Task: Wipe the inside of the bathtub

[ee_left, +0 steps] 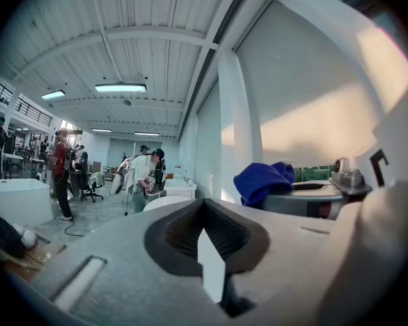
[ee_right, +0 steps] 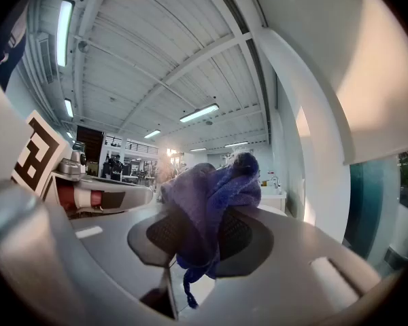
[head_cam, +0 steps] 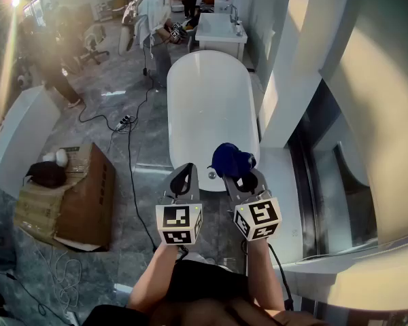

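A white oval bathtub [head_cam: 207,107] stands ahead of me on the grey tiled floor. My right gripper [head_cam: 239,175] is shut on a bunched blue cloth [head_cam: 231,159], held just over the tub's near end. In the right gripper view the blue cloth [ee_right: 211,209] is pinched between the jaws and a loose thread hangs down. My left gripper [head_cam: 183,179] sits beside it to the left, shut with nothing in it; its jaws [ee_left: 207,243] meet. The blue cloth [ee_left: 262,180] shows at the right of the left gripper view.
A cardboard box [head_cam: 71,195] with a black bag lies on the floor at the left. A black cable [head_cam: 130,175] runs along the floor beside the tub. A person [head_cam: 160,19] bends near a white basin [head_cam: 219,32] beyond the tub. A white pillar [head_cam: 306,60] rises at the right.
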{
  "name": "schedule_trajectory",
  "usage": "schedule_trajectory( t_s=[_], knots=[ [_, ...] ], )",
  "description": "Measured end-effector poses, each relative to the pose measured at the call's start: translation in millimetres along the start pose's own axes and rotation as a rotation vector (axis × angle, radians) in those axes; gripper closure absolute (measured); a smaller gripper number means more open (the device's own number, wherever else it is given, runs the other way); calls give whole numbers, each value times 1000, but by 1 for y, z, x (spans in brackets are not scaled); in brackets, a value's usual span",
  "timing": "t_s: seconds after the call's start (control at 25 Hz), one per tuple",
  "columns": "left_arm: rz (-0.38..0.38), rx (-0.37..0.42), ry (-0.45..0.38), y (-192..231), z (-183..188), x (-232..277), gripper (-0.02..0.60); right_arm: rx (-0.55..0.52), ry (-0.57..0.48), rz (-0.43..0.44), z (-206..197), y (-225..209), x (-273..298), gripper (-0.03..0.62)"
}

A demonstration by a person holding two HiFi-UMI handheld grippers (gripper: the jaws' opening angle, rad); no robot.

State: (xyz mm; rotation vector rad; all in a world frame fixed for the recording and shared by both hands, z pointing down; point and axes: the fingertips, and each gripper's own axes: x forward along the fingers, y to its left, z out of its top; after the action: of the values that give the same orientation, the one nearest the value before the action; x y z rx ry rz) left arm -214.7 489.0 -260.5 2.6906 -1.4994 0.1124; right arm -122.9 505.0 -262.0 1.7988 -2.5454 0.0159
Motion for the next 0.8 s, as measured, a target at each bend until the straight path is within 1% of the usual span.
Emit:
schedule_trajectory(
  t_s=[0.2, 0.36, 0.48, 0.6, 0.72, 0.8],
  knots=[
    [2, -8, 1, -10, 0, 1, 578, -2, 5, -8, 1, -11, -7, 480],
    [-17, -15, -9, -14, 3, 0, 578, 4, 11, -11, 0, -13, -8, 480],
    [-5, -22, -8, -8, 1, -3, 578, 8, 11, -14, -3, -12, -7, 480],
    [18, -31, -2, 0, -1, -1, 578, 17, 6, -33, -3, -21, -9, 480],
    [4, -65, -24, 4, 0, 2, 578, 16, 1, -52, -3, -32, -10, 480],
    [-3, -73, -32, 6, 4, 6, 578, 11, -7, -66, 1, -37, -11, 480]
  ],
)
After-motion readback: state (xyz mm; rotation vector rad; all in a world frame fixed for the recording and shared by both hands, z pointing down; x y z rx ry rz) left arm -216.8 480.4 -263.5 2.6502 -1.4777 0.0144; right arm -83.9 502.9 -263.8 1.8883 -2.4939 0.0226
